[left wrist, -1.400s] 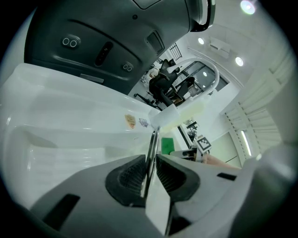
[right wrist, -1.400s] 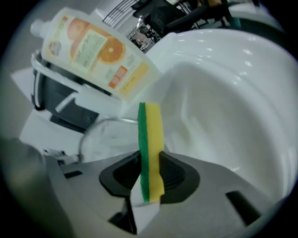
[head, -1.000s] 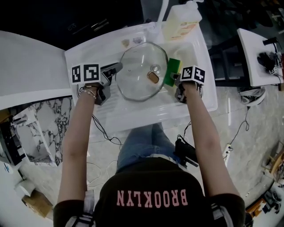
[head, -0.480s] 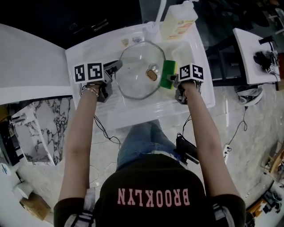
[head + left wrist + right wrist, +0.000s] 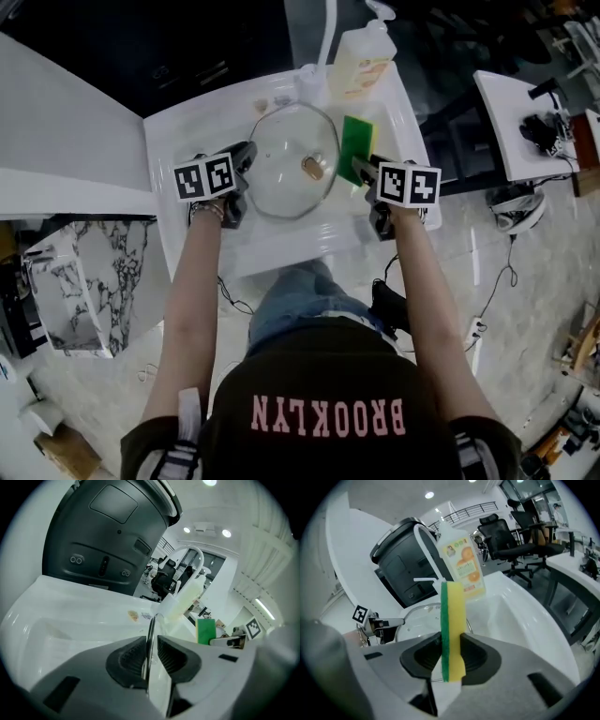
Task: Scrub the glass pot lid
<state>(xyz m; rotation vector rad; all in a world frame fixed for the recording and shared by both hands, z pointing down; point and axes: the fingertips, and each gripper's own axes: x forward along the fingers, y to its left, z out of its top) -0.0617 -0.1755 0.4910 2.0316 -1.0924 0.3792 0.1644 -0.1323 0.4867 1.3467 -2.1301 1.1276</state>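
Note:
A round glass pot lid point(image 5: 289, 159) with a metal rim and a brown knob point(image 5: 312, 168) is held over the white sink point(image 5: 187, 127). My left gripper point(image 5: 246, 156) is shut on the lid's left rim; in the left gripper view the rim point(image 5: 150, 639) runs edge-on between the jaws. My right gripper point(image 5: 361, 169) is shut on a green and yellow sponge point(image 5: 354, 148), which stands just right of the lid. In the right gripper view the sponge point(image 5: 452, 630) stands upright between the jaws with the lid point(image 5: 424, 618) behind it.
A soap bottle point(image 5: 361, 58) with an orange label stands at the sink's back right beside the white tap point(image 5: 330, 33). A dark bin point(image 5: 112, 536) stands behind the sink. A white desk point(image 5: 511, 117) is at the right, cables on the marble floor.
The view shifted, so sink and lid sit higher and smaller. Both grippers kept their holds; the sponge stays beside the lid's right edge.

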